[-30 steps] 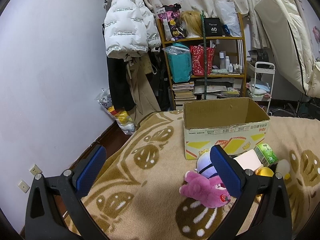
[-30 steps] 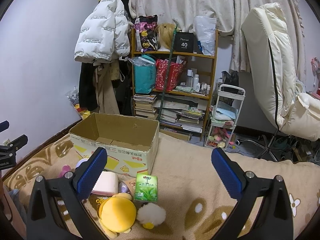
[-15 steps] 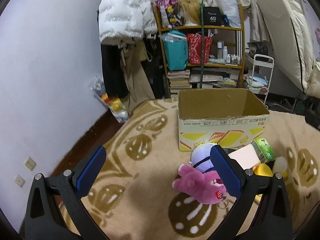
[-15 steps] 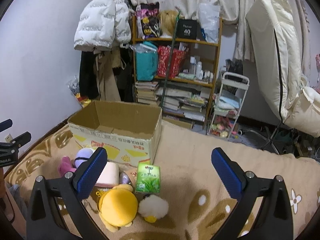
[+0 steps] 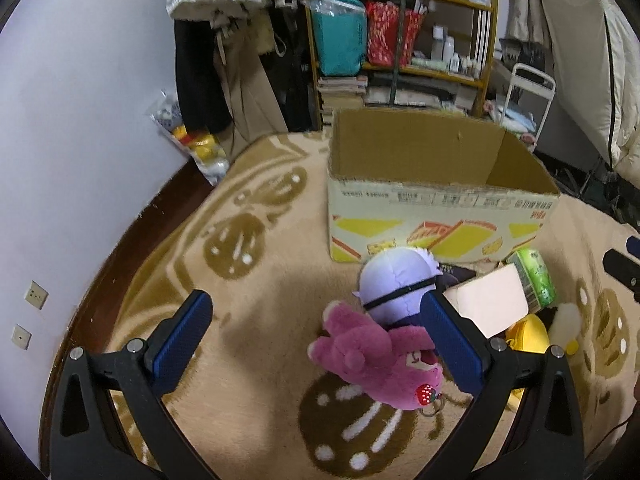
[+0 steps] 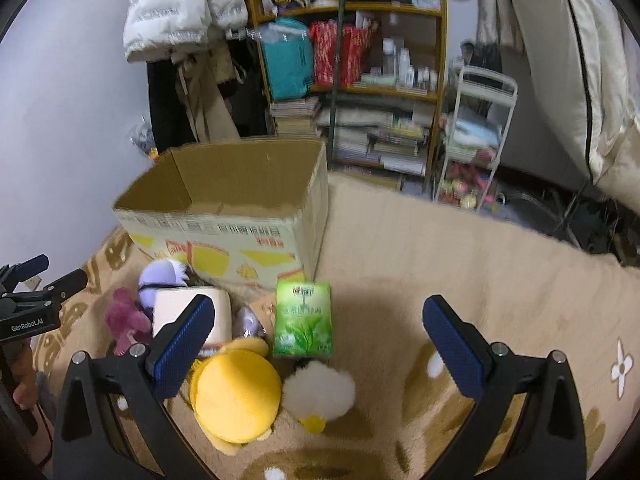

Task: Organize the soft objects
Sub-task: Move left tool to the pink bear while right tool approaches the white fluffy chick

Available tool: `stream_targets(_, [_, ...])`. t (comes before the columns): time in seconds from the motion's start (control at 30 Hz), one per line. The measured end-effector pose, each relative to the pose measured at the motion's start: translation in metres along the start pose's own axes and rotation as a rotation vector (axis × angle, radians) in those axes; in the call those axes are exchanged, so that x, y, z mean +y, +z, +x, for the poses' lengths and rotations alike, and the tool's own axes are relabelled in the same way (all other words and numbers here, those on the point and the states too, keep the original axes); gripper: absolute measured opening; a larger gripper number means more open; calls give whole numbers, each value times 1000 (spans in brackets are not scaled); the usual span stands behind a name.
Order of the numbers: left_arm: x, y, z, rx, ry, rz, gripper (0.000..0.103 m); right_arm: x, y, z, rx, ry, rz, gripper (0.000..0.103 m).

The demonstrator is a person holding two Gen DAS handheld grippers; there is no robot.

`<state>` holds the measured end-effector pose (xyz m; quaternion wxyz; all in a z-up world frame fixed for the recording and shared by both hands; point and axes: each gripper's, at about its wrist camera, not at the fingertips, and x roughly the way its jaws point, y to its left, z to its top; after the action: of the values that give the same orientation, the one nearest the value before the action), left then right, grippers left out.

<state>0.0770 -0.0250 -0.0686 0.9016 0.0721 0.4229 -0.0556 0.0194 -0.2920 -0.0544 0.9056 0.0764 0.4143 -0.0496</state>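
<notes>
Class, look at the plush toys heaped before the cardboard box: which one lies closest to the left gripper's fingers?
The pink plush bear: it lies beside the left gripper's finger, nearer than the purple, yellow and white toys.

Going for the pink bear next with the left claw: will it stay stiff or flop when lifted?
The pink bear looks plush, so it will probably squash and droop. Likely light. Its strawberry charm may dangle and snag the blanket.

Dim indoor light from above — soft shadows pool on the blanket (image 5: 256,364) before the cardboard box (image 5: 436,204); beyond it shelves blur, edges bend fisheye-style.
</notes>
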Motion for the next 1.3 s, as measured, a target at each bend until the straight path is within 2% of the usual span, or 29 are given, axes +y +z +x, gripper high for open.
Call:
stream_targets(0.37, [-27,-15,31,147,-75,52,102,3,-20,50,216,29,-6,103])
stream_targets(0.57, [-40,-27,45,218,-59,67,102,5,-29,66,306,29,-2,103])
stream_targets(0.7, [-48,-30,49,234,-35,78,102,4,-33,72,349,20,-15,103])
stream_targets(0.83, [-47,-31,52,255,-37,81,102,2,-40,83,423,26,-12,97])
stream_targets(1.0, [-44,-37,68,333,-65,65,102,-4,-41,88,439,33,15,96])
stream_targets(1.1, [-44,-39,73,362,-95,51,102,-14,-42,92,458,54,52,89])
stream_targets(1.3, [-51,-45,83,413,-123,72,102,-25,-43,100,486,58,104,82])
